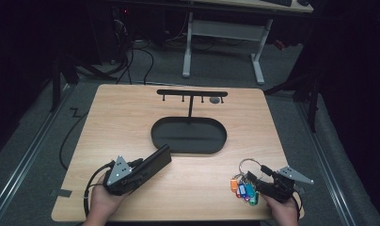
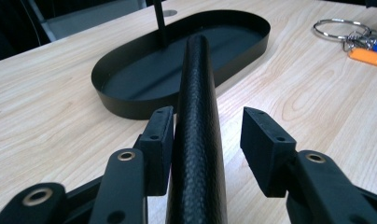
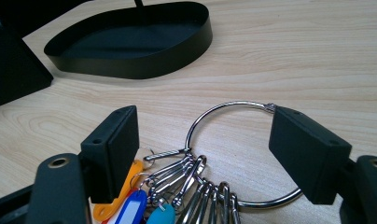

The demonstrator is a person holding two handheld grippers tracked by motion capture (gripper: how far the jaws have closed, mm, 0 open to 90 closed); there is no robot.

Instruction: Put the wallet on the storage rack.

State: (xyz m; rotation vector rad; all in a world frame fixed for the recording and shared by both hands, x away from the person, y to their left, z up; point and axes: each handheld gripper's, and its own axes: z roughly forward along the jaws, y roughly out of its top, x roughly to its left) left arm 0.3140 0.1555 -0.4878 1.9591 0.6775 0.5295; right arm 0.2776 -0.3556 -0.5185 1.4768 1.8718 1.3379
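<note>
Left gripper view: the left gripper (image 2: 206,140) straddles a long black textured case (image 2: 196,135). The case runs lengthwise between the jaws and extends forward past the fingertips. One pad (image 2: 159,140) lies against the case's side; the opposite pad (image 2: 266,144) stands clear of it, with wood grain visible in the gap. The jaws are released and do not clamp the case. Beyond the far end of the case sits a black oval tray (image 2: 130,100), with a thin upright post (image 2: 159,21) rising from its floor. Off to the right of the jaws, farther out, lies part of a key ring with coloured tags (image 2: 345,32).

Right gripper view: the right gripper (image 3: 210,149) has its jaws spread wide on either side of the key ring (image 3: 233,105). The large steel ring lies flat on the wooden table (image 3: 294,51); one pad (image 3: 308,149) sits at the ring's outer edge, while the other pad (image 3: 113,149) stands over the coloured tags (image 3: 130,205) and snap hooks. Whether either pad actually touches the ring cannot be determined. Ahead of the jaws, well apart, is the oval tray (image 3: 130,67).

High view: each gripper is held in a hand at the table's near edge, the left gripper (image 1: 146,165) with the case, the right gripper (image 1: 254,181) at the key bunch. Beyond both stands the tray, and above it a black crossbar (image 1: 192,92) with small hooks.
</note>
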